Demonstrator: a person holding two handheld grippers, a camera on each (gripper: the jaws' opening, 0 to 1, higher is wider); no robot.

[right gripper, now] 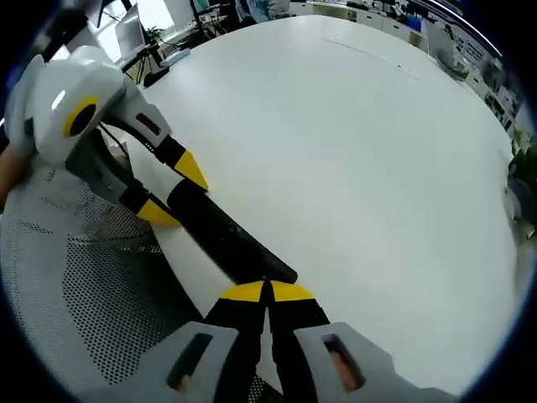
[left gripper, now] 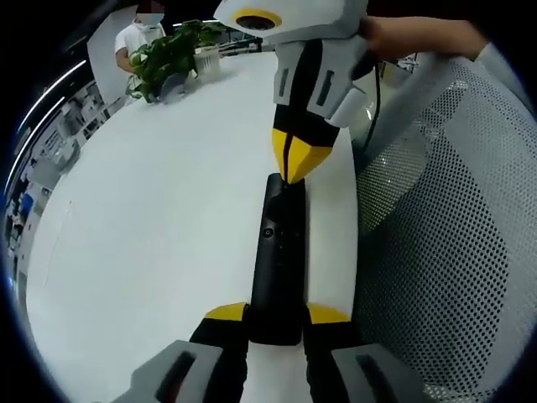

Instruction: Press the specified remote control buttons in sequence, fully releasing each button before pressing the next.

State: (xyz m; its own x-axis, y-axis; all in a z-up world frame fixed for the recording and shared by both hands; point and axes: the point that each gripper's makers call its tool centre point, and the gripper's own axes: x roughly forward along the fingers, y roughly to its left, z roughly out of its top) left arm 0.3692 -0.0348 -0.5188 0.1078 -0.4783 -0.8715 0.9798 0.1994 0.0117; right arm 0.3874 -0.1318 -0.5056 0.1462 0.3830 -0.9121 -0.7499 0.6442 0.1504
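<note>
A long black remote control [left gripper: 278,252] lies along the edge of a white table [left gripper: 168,218]. My left gripper [left gripper: 277,314] is shut on its near end, one yellow-tipped finger on each side. My right gripper [left gripper: 295,159] comes in from the top of the left gripper view, jaws shut, its yellow tips touching the remote's far end. In the right gripper view the same remote [right gripper: 222,235] runs diagonally. My right gripper [right gripper: 268,291] sits shut at its near end. The left gripper [right gripper: 172,191] holds the far end.
A white mesh chair [left gripper: 453,235] stands close against the table edge beside the remote; it also shows as the mesh chair [right gripper: 92,277] in the right gripper view. A potted green plant [left gripper: 172,54] and a person [left gripper: 138,38] are at the table's far side.
</note>
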